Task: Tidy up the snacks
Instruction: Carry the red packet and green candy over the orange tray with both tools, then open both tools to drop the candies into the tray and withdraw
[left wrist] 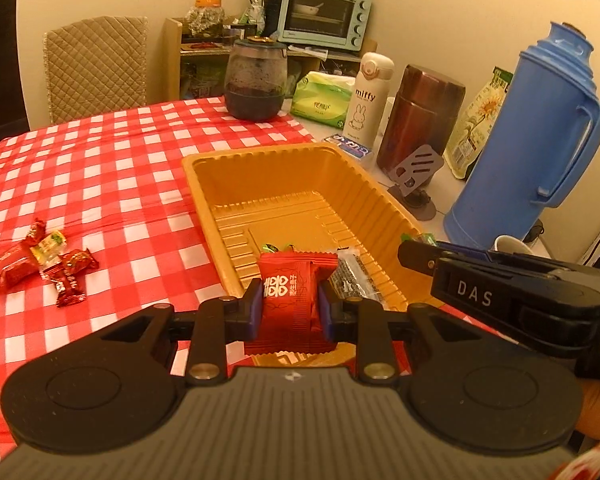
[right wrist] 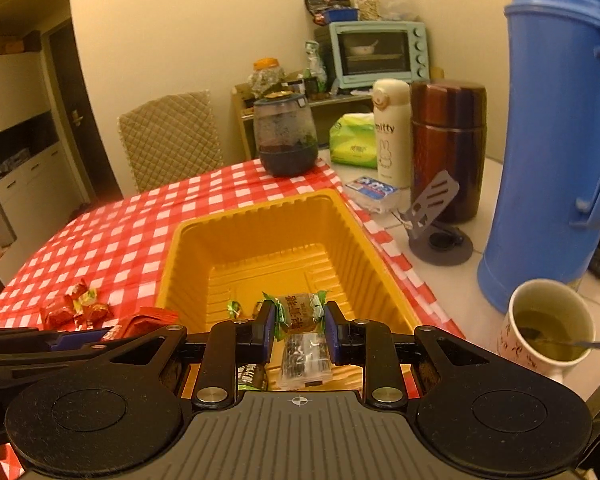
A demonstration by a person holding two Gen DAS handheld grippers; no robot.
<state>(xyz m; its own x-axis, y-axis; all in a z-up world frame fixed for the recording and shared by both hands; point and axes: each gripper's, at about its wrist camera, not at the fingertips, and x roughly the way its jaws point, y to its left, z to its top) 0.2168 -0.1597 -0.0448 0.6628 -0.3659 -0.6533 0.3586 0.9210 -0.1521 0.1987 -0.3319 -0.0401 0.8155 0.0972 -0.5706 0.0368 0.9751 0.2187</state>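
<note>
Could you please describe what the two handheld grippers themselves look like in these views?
Both the left gripper and right gripper are matte black, with blue-padded jaws, silver pivot pins, round side discs and a ribbed grey base. The right one's side reads "DAS".

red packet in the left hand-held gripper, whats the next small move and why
Probably open the left hand-held gripper and let the red foil snack packet drop. It is pinched between the pads right over the near end of the gold plastic tray, where a few wrapped snacks already lie, so a release should land it inside.
</note>
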